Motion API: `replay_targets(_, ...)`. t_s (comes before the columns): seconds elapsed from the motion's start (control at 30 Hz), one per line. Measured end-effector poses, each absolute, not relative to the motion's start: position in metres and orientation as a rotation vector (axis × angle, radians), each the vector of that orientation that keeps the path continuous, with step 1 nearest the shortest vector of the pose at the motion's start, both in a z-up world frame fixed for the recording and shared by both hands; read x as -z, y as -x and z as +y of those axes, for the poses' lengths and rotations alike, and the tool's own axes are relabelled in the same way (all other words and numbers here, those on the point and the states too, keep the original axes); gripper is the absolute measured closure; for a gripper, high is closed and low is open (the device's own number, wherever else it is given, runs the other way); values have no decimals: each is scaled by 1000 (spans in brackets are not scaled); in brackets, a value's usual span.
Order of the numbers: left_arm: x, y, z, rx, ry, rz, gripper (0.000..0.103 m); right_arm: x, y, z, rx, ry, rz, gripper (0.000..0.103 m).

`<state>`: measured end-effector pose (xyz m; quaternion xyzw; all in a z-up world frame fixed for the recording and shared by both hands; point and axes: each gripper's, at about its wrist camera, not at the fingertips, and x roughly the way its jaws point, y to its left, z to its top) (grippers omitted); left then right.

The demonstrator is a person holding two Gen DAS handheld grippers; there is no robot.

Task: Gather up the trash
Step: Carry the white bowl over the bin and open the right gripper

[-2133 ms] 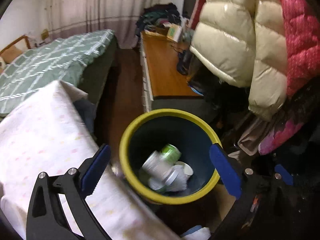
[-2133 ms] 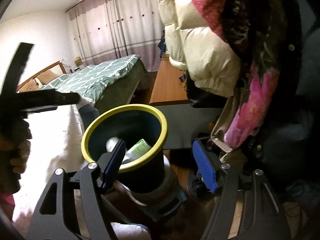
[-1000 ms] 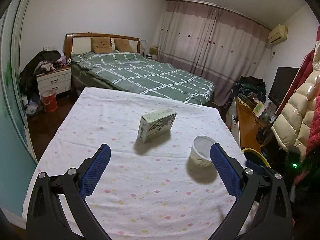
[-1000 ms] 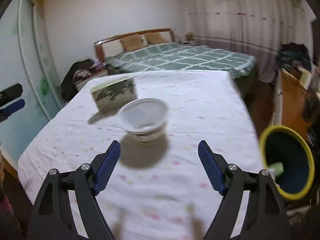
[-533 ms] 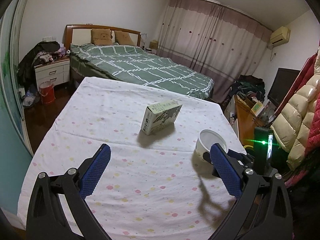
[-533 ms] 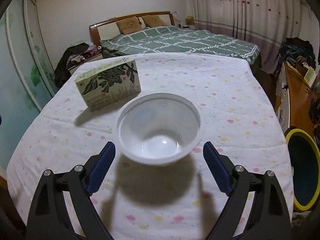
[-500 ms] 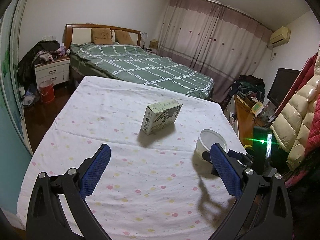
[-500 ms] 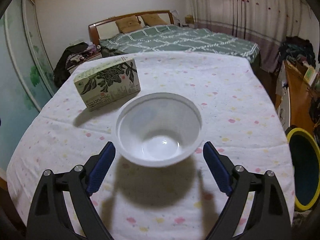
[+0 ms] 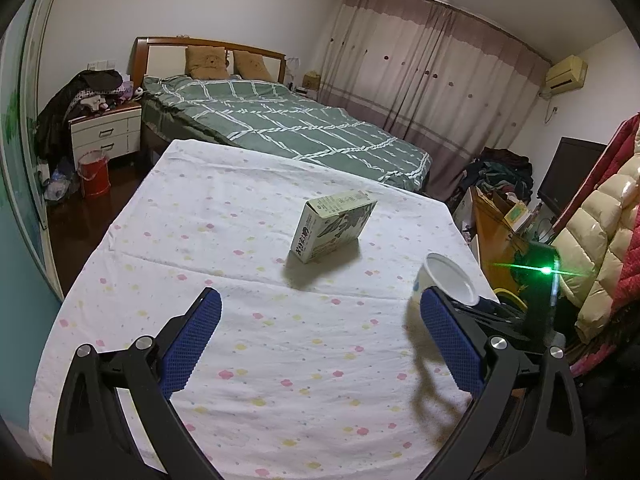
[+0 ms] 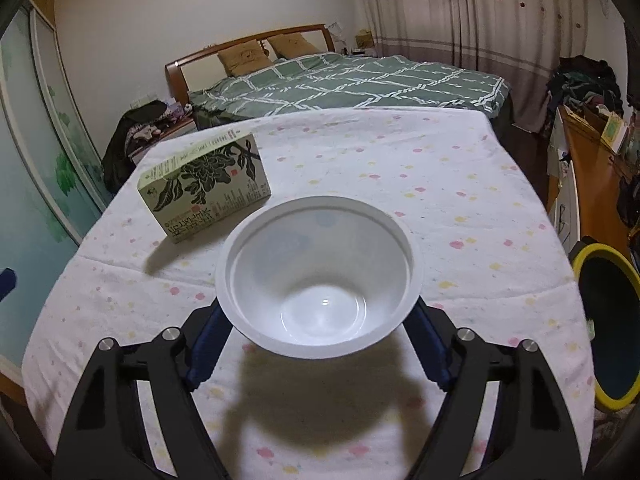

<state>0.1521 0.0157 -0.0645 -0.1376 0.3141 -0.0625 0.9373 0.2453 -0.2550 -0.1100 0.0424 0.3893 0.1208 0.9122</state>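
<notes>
A white plastic bowl (image 10: 320,276) sits between my right gripper's (image 10: 318,344) blue fingers, which press its sides; its shadow falls on the cloth below it. In the left wrist view the bowl (image 9: 448,280) is at the table's right edge. A green printed carton (image 10: 206,186) stands on the spotted tablecloth (image 10: 440,184) behind the bowl; it also shows in the left wrist view (image 9: 332,226). My left gripper (image 9: 320,336) is open and empty above the cloth, short of the carton. The yellow-rimmed bin (image 10: 608,320) stands right of the table.
A bed (image 9: 280,124) with a green checked cover lies beyond the table. A nightstand (image 9: 106,134) and a red bucket (image 9: 94,172) stand far left. A wooden cabinet (image 10: 588,176) and hanging coats (image 9: 600,236) are on the right.
My right gripper has moved in and its fingers have come together on the bowl's sides. The left gripper has drifted a little forward and stays open.
</notes>
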Motion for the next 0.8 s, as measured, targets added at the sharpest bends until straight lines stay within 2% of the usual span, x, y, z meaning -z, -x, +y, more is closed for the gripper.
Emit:
replay_targets(0.37,71,-162,-2,153,257,670,5,84,-216,-353,-49,-149,720,27)
replay_targets(0.8,70,-174,-41,196,193,693,5,113,-215,-490,287,-233,758,27)
